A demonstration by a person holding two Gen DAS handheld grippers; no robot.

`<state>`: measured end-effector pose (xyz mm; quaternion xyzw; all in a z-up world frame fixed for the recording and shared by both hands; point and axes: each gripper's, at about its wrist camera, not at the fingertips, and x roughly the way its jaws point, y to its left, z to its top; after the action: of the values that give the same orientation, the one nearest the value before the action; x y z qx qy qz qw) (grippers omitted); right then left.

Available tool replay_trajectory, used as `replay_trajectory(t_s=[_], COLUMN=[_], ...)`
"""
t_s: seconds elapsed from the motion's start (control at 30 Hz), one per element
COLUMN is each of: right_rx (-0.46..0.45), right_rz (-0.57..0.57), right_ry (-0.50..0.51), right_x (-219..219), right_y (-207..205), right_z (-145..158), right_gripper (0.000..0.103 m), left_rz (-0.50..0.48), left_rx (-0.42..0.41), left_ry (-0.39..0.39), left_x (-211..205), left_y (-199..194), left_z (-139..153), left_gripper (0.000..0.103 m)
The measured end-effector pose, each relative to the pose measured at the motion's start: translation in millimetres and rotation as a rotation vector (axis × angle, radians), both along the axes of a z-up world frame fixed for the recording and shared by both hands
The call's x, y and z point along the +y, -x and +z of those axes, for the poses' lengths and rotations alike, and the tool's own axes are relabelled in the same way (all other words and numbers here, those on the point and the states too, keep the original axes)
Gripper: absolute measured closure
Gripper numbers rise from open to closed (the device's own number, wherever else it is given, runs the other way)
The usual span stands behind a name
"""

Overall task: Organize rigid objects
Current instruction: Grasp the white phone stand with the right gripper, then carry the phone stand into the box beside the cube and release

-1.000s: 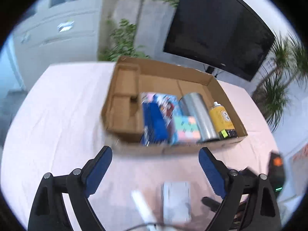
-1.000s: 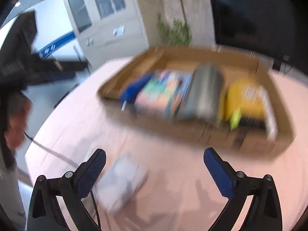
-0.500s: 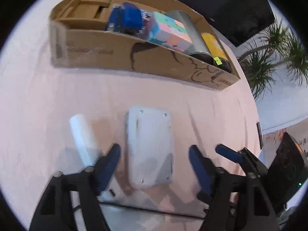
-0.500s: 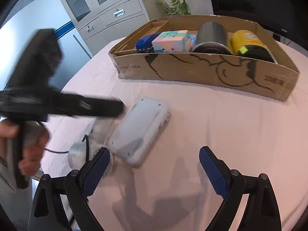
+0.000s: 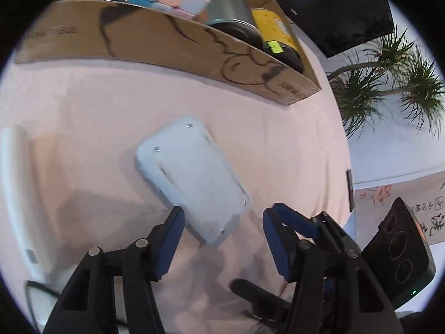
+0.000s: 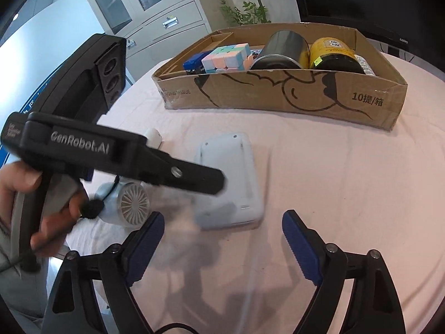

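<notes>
Presently, on the pink tablecloth [image 6: 333, 183]: one white flat plastic case [image 5: 192, 181], lying before the cardboard box [image 6: 278, 94]. My left tongs [image 5: 222, 222] were closing, its near corner between the pads, not yet pressed. My right tongs [image 6: 222, 231] stood apart, also closing, empty. Box held a pastel puzzle cube [image 6: 228, 57], grey can [image 6: 281, 50], yellow tin [image 6: 331, 53].

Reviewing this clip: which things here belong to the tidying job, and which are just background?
Job:
- white flat case, left tongs closing around its near end
- small white fan
- white tube
- cardboard box holding puzzle cube, steel can, yellow tin
- right tongs, nothing between them

Background:
- cabinet
- plants
- screen
</notes>
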<state>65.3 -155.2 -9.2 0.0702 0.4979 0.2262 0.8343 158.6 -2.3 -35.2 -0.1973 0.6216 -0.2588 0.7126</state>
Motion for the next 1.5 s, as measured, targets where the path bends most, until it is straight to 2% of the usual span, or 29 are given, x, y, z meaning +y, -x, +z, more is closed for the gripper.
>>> replay_trajectory(t_s=[0.03, 0.1, 0.13, 0.2, 0.37, 0.5, 0.57, 0.63, 0.73, 0.77, 0.8, 0.83, 0.9, 1.0, 1.1, 1.17, 1.3, 1.43, 1.47, 1.5], right_rx=[-0.008, -0.029, -0.036, -0.033, -0.093, -0.058, -0.065, -0.069, -0.082, -0.089, -0.082, -0.064, 0.005, 0.123, 0.239, 0.295, 0.295, 0.224, 0.213, 0.193], right_rz=[-0.001, 0.005, 0.013, 0.029, 0.074, 0.200, 0.221, 0.226, 0.229, 0.228, 0.218, 0.199, 0.126, 0.025, -0.016, -0.034, -0.055, -0.132, -0.158, -0.178], right_ry=[0.010, 0.031, 0.045, 0.063, 0.123, 0.134, 0.153, 0.178, 0.192, 0.198, 0.192, 0.170, 0.061, -0.114, -0.285, -0.351, -0.289, -0.150, -0.104, -0.065], right_x=[-1.9, -5.3, -6.2, -7.5, -7.1, 2.4, 7.7, 11.8, 13.7, 13.3, 11.0, 7.6, -6.3, -27.5, -39.8, -48.5, -66.3, -97.5, -104.4, -112.1], right_y=[-1.9, -7.6, -11.9, -22.1, -48.0, -58.9, -59.3, -59.7, -59.7, -58.6, -57.9, -58.9, -65.6, -73.0, -73.5, -73.5, -65.8, -58.9, -54.4, -51.5], right_z=[-0.3, -1.6, -4.0, -9.9, -13.6, -25.6, -29.8, -34.8, -38.0, -38.2, -37.9, -37.7, -37.2, -39.1, -44.9, -49.6, -47.2, -30.3, -25.8, -21.1], right_gripper=[0.021, 0.025, 0.026, 0.035, 0.035, 0.035, 0.033, 0.034, 0.036, 0.037, 0.039, 0.040, 0.040, 0.040, 0.040, 0.038, 0.033, 0.025, 0.018, 0.018], left_rz=[0.006, 0.023, 0.029, 0.039, 0.074, 0.097, 0.111, 0.126, 0.138, 0.133, 0.130, 0.126, 0.122, 0.096, 0.068, 0.042, -0.053, -0.106, -0.112, -0.110], left_rx=[0.003, 0.001, -0.004, -0.023, -0.036, -0.022, -0.016, -0.018, -0.017, -0.017, -0.013, -0.001, 0.011, -0.023, -0.047, -0.052, -0.081, -0.104, -0.106, -0.103], left_ry=[0.010, 0.028, 0.035, 0.051, 0.040, 0.048, 0.041, 0.002, -0.053, -0.064, -0.064, -0.054, -0.028, 0.039, 0.052, 0.092, 0.167, 0.176, 0.164, 0.134], left_x=[-5.9, -9.0, -9.7, -11.6, -9.3, -4.6, 2.3, 7.8, 14.3, 15.8, 17.7, 18.3, 15.9, 4.7, -11.6, -24.7, -67.2, -91.2, -90.7, -89.5], left_y=[-1.8, -4.4, -5.1, -6.9, -12.8, -14.9, -16.7, -14.6, -11.1, -10.1, -9.6, -10.0, -10.4, -10.0, -13.4, -19.2, -29.4, -32.1, -31.9, -32.3], left_z=[-0.9, -2.7, -1.7, 1.4, 2.3, -2.5, -2.1, 1.5, 3.5, 2.2, 0.5, -3.6, -8.1, -1.6, 6.7, 11.3, 24.2, 31.8, 32.1, 29.7], left_gripper=[0.051, 0.069, 0.071, 0.077, 0.077, 0.079, 0.079, 0.079, 0.073, 0.067, 0.065, 0.065, 0.066, 0.067, 0.071, 0.071, 0.071, 0.069, 0.063, 0.053])
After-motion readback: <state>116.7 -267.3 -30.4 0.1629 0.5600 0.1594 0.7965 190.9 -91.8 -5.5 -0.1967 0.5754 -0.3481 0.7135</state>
